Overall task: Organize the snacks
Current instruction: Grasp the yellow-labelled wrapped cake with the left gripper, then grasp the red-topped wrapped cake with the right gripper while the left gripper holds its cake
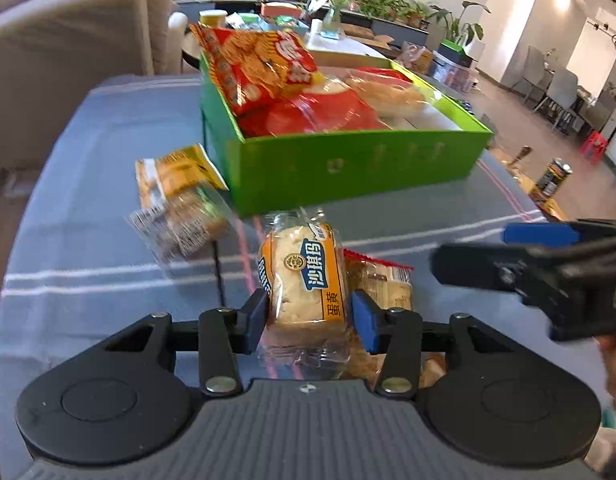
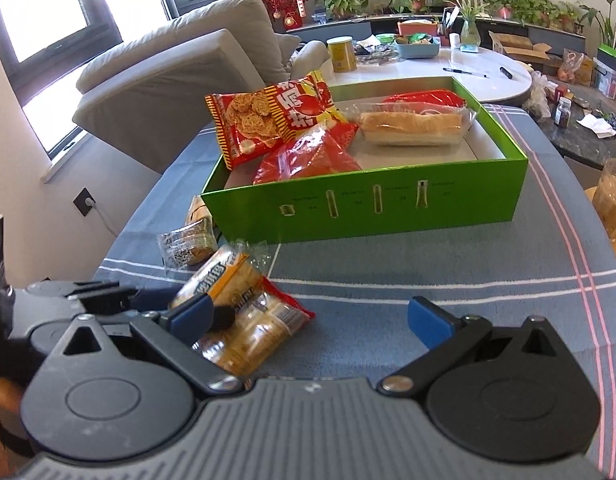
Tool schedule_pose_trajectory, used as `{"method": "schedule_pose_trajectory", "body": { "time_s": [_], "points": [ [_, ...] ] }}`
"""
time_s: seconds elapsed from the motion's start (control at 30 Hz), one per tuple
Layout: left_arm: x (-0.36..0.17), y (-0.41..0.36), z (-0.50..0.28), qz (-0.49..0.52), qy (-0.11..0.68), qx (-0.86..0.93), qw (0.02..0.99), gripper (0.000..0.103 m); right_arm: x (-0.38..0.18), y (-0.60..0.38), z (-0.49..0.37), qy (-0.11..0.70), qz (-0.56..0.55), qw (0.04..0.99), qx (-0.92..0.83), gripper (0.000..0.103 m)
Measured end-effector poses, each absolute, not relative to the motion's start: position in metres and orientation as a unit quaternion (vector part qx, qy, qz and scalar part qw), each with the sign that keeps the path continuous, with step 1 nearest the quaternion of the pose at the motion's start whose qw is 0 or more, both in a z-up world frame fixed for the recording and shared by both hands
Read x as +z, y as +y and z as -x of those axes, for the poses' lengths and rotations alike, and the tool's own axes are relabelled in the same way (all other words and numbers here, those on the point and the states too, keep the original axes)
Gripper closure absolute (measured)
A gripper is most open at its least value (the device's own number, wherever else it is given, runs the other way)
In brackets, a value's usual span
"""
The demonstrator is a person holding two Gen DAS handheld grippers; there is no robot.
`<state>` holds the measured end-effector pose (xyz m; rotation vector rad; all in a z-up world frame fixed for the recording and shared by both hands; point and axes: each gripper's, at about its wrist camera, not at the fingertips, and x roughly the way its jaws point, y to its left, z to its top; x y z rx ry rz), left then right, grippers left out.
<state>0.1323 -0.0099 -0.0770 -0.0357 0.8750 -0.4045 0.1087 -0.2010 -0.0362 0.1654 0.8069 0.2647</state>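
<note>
The step in hand looks like a pick-up. The left gripper (image 1: pixel 308 318) has its two blue pads pressed on the sides of a small bread pack (image 1: pixel 303 288) with an orange label. The pack sits between the pads, just in front of the green box (image 1: pixel 348 164). It seems to rest on the blue striped cloth (image 1: pixel 87 240), but the view is too close to be sure it has not left the cloth.

The right gripper (image 2: pixel 320 320) is spread wide and holds nothing. It hangs over bare cloth, just beside the left one.

The next move probably calls for lifting the bread pack over the near wall of the box and setting it in the free spot on the white floor inside. The wrapper is soft and slippery, so the pinch must stay firm.

The left view shows the pads touching the pack. The right view shows other things: a second snack pack (image 2: pixel 259 320) with a red edge lying under the bread pack, a long bread roll (image 2: pixel 412 124) in the box, and the room left beside it. Both views show a small biscuit pack (image 1: pixel 179 200) lying near the box corner, and a red chip bag (image 1: pixel 259 64) leaning on the box's far left side.
</note>
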Motion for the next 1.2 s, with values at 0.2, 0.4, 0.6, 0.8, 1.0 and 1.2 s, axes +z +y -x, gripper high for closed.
{"method": "schedule_pose_trajectory", "body": {
  "time_s": [0.2,0.4,0.6,0.8,1.0,1.2],
  "points": [
    [-0.071,-0.007,-0.129,0.017,0.411,-0.17,0.896,0.058,-0.038,-0.202,-0.108,0.398,-0.081,0.905,0.127,0.013],
    [-0.074,-0.006,-0.133,0.005,0.41,-0.157,0.898,0.05,-0.043,-0.199,-0.109,0.415,-0.084,0.897,0.128,0.014],
    [-0.09,-0.015,-0.143,0.006,0.421,-0.163,0.893,0.061,-0.047,-0.2,-0.11,0.428,-0.093,0.89,0.125,0.014],
    [-0.082,-0.007,-0.137,0.015,0.408,-0.163,0.898,0.063,-0.045,-0.202,-0.109,0.426,-0.096,0.891,0.124,0.014],
    [-0.058,0.01,-0.122,0.015,0.37,-0.139,0.918,0.063,-0.047,-0.191,-0.109,0.434,-0.088,0.886,0.135,0.014],
    [-0.05,0.023,-0.117,0.028,0.356,-0.143,0.923,0.063,-0.054,-0.178,-0.115,0.452,-0.085,0.878,0.136,0.013]
  ]
}}
